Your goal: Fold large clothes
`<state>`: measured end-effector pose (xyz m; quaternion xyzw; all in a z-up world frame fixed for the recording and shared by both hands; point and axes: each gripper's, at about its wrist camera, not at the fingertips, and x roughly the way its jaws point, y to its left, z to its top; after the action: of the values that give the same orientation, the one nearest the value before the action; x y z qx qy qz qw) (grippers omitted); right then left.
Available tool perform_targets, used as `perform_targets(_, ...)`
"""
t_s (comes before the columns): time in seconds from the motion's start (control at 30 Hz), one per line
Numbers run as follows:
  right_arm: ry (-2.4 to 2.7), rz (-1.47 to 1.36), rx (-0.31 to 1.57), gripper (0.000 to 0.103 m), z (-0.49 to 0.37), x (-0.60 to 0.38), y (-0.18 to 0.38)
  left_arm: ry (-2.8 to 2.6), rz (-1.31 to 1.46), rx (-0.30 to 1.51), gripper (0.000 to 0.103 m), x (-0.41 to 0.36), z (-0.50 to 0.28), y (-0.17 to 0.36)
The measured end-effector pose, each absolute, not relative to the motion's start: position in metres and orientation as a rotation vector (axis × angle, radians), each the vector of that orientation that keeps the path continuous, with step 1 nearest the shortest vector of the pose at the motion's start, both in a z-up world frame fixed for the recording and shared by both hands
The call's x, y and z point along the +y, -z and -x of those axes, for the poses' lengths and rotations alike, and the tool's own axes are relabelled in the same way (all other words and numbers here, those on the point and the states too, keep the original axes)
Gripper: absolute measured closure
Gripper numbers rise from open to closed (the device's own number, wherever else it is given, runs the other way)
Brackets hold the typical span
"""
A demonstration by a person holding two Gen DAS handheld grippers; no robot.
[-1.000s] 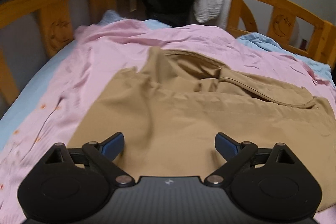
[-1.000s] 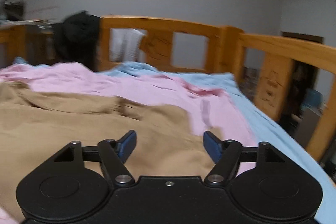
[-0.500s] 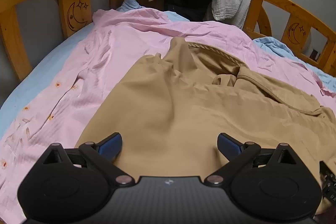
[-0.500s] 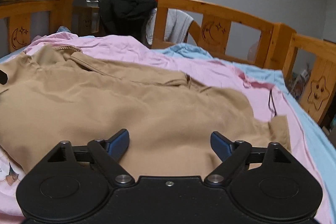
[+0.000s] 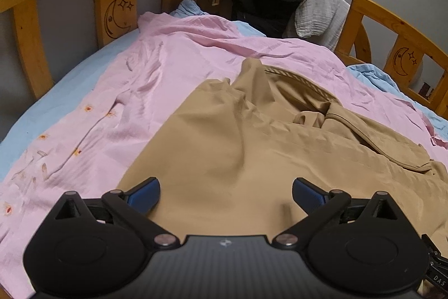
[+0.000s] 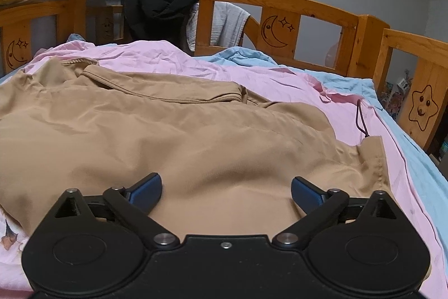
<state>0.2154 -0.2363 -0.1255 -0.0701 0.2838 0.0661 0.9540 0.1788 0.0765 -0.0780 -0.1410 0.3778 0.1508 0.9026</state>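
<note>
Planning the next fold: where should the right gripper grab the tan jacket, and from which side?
Probably the hem corner of the tan jacket, by the dark drawstring. It lies flat on the pink sheet as a free edge. Come in low from the jacket's right, sliding one of the fingers under the edge.

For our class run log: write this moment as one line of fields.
garment: tan fabric jacket spread on pink sheet | left gripper: open, over jacket | right gripper: jaws opening, nothing gripped
</note>
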Motion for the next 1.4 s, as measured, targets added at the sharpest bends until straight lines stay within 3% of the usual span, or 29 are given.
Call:
perform_targets(0.33, -0.129, 0.135, 0.576, 0.001, -0.216, -0.238, 0.126, -0.349, 0.314, 0.701, 0.0, 0.102, -0.127, 0.061)
perform_targets(0.77, -0.107, 0.041, 0.586, 0.001, -0.204, -0.245, 0.112, -0.212, 0.554, 0.778, 0.001, 0.128, -0.129, 0.101)
perform_targets(0.87, -0.071, -0.056, 0.618, 0.001, -0.194, -0.256, 0.104, -0.3, 0.563, 0.802, 0.008, 0.131, -0.138, 0.108)
perform_targets(1.03, 0.004, -0.208, 0.707, 0.001, -0.175, -0.279, 0.089, -0.331, 0.586, 0.806, 0.01, 0.137, -0.141, 0.107)
perform_targets(1.4, 0.202, -0.309, 0.783, 0.003, -0.159, -0.317, 0.095, -0.353, 0.57, 0.816, 0.028, 0.139, -0.145, 0.105)
